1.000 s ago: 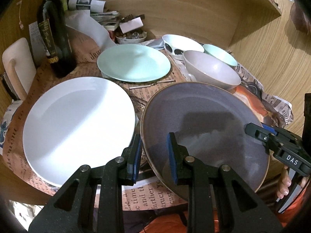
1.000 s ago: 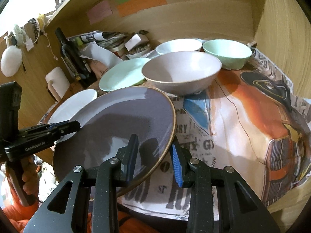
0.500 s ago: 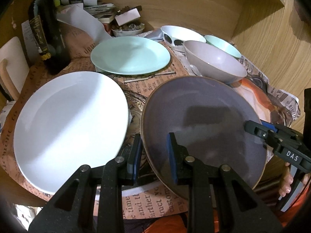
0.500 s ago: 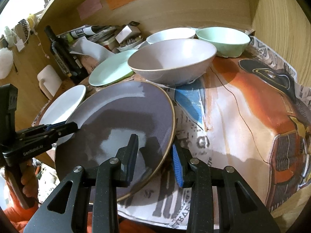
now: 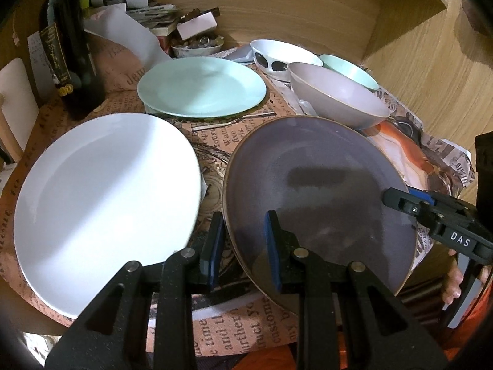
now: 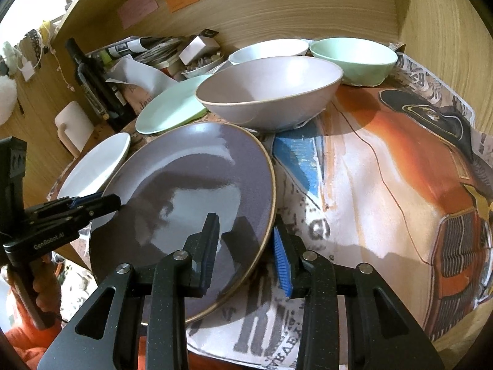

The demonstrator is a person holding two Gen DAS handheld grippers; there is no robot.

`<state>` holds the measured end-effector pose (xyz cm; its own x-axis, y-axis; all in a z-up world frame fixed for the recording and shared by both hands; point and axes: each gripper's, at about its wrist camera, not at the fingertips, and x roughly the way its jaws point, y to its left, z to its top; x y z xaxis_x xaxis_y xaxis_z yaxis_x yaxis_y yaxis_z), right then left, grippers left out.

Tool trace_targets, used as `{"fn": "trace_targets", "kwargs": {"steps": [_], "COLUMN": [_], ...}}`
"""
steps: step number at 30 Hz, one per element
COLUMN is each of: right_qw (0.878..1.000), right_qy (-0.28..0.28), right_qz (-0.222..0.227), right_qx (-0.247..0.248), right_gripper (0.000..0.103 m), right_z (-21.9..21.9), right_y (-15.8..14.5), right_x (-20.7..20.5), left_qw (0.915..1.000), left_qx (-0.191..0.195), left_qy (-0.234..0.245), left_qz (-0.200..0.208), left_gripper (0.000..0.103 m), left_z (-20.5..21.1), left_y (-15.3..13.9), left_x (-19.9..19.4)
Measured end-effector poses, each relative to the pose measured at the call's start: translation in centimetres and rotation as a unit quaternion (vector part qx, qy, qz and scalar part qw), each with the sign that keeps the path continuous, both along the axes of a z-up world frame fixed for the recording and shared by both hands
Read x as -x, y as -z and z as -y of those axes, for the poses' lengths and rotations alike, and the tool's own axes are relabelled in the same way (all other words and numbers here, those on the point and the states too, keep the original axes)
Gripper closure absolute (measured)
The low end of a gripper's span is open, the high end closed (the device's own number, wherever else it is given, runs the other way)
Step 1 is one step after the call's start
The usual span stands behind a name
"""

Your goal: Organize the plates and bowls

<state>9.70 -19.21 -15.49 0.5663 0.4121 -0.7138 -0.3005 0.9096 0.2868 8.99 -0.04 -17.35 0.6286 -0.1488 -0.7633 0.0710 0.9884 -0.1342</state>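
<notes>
A grey-purple plate (image 5: 311, 185) with a tan rim lies at the table's front, also seen in the right wrist view (image 6: 191, 203). My left gripper (image 5: 242, 243) is shut on its left rim. My right gripper (image 6: 246, 252) is shut on its right rim; it also shows in the left wrist view (image 5: 400, 203). A white plate (image 5: 104, 191) lies to the left. A mint plate (image 5: 200, 89) lies behind. A pinkish-grey bowl (image 6: 268, 89), a white bowl (image 6: 268, 50) and a mint bowl (image 6: 354, 58) stand at the back right.
Newspaper (image 6: 385, 185) covers the table. A dark bottle (image 5: 69, 49) stands back left beside a white board (image 5: 15, 98). Papers, a small box and a dish of small items (image 5: 197, 46) crowd the back by the wooden wall (image 5: 292, 9).
Both grippers keep hold of the grey-purple plate. The plate and grippers have shifted slightly forward and down over the table; the bowls look closer in the right wrist view.
</notes>
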Motion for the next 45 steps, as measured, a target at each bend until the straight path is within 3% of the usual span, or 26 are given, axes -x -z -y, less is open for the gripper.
{"fn": "trace_targets", "kwargs": {"steps": [2, 10, 17, 22, 25, 35, 45], "right_qw": [1.0, 0.997, 0.993, 0.99, 0.989, 0.988, 0.986], "right_qy": [0.014, 0.026, 0.007, -0.009, -0.023, -0.09, -0.147], "right_qz": [0.015, 0.069, 0.117, 0.14, 0.147, 0.121, 0.063], "right_qx": [0.012, 0.008, 0.008, 0.011, 0.018, 0.038, 0.044], "right_gripper": [0.068, 0.053, 0.036, 0.022, 0.02, 0.02, 0.02], "right_z": [0.1, 0.0, -2.0, -4.1, -5.8, -11.8, -17.1], "right_y": [-0.5, -3.5, -5.9, -6.9, -7.2, -6.5, -3.8], "right_x": [0.1, 0.8, 1.1, 0.8, 0.4, -1.9, -4.6], "left_qw": [0.9999, 0.9981, 0.9948, 0.9921, 0.9902, 0.986, 0.9852], "left_qx": [-0.007, -0.016, -0.026, -0.034, -0.04, -0.062, -0.042], "left_qy": [-0.004, -0.009, -0.017, -0.039, -0.059, -0.124, -0.16], "left_qz": [0.009, 0.059, 0.097, 0.114, 0.12, 0.093, 0.045], "left_gripper": [0.075, 0.047, 0.034, 0.017, 0.012, 0.01, 0.01], "left_z": [-0.1, -0.2, -1.0, -3.2, -5.0, -11.9, -17.2], "left_y": [-0.4, -2.9, -5.0, -6.1, -6.6, -5.6, -3.1], "left_x": [0.2, 1.1, 2.1, 2.8, 3.2, 3.5, 3.6]}}
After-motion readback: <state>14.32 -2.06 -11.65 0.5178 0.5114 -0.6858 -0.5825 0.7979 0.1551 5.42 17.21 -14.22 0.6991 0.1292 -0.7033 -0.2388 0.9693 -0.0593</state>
